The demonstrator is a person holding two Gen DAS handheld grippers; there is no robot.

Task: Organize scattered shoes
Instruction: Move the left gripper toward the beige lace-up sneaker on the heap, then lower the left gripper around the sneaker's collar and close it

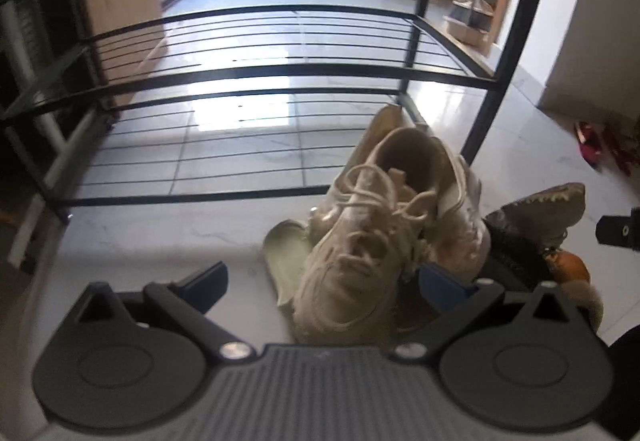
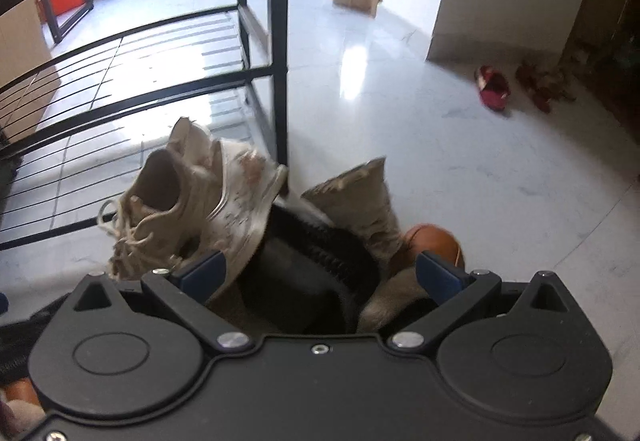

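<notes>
While both the left gripper (image 1: 320, 281) and right gripper (image 2: 318, 271) gape empty, the beige lace-up sneaker (image 1: 356, 241) leans, perhaps loosely, on the pile; nudging could topple it.

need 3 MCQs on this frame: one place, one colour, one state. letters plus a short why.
1. Where is the beige sneaker?
A. on the rack's top shelf
B. on the floor pile before the rack
C. beside the far boxes

2. What colour is the lone shoe far right on the floor?
A. red
B. blue
C. yellow

3. How does the left hand-held gripper stand?
A. shut on a lace
B. open, with the sneaker's toe between its fingers
C. shut on the rack bar

Answers:
1 B: it sits on the other shoes, in front of the rack, whose shelves show only bare bars.
2 A: it reads dark red against the pale floor.
3 B: the fingers are spread wide to either side of the toe.
</notes>
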